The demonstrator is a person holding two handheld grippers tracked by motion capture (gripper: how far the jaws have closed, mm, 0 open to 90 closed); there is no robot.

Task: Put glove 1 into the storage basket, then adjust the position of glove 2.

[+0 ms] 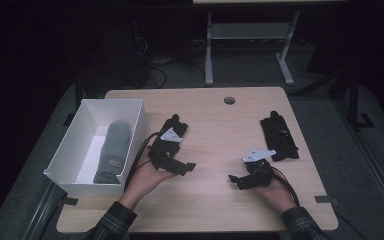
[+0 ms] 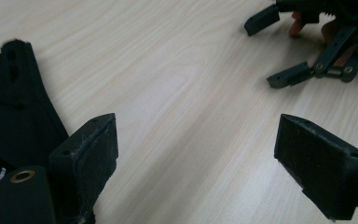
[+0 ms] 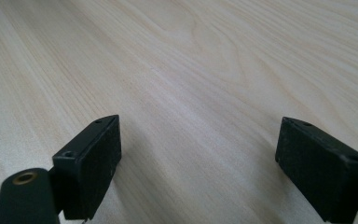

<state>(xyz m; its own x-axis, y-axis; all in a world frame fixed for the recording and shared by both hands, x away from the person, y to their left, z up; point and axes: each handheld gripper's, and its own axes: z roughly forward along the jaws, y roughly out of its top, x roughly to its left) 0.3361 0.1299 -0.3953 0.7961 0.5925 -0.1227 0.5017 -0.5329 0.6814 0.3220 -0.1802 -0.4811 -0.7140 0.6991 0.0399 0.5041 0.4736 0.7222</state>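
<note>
Two grippers rest on the wooden table (image 1: 215, 120), both with jaws wide apart.
A grey rolled cloth (image 1: 114, 151) lies in the white box (image 1: 69, 145); the left gripper (image 1: 187, 145) holds nothing, the right gripper (image 1: 236, 181) too, and a black cloth (image 1: 279, 137) lies beside it.

Wooden table (image 1: 215, 120): white box (image 1: 135, 131) left, black cloth (image 1: 279, 137) right.

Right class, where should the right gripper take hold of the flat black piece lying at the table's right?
Probably at the near end of the black piece. It lies flat and long, pointing away from the person, so its narrow width suits the open jaws. Bring the right gripper down from above on its left side, pinching across an edge.
</note>
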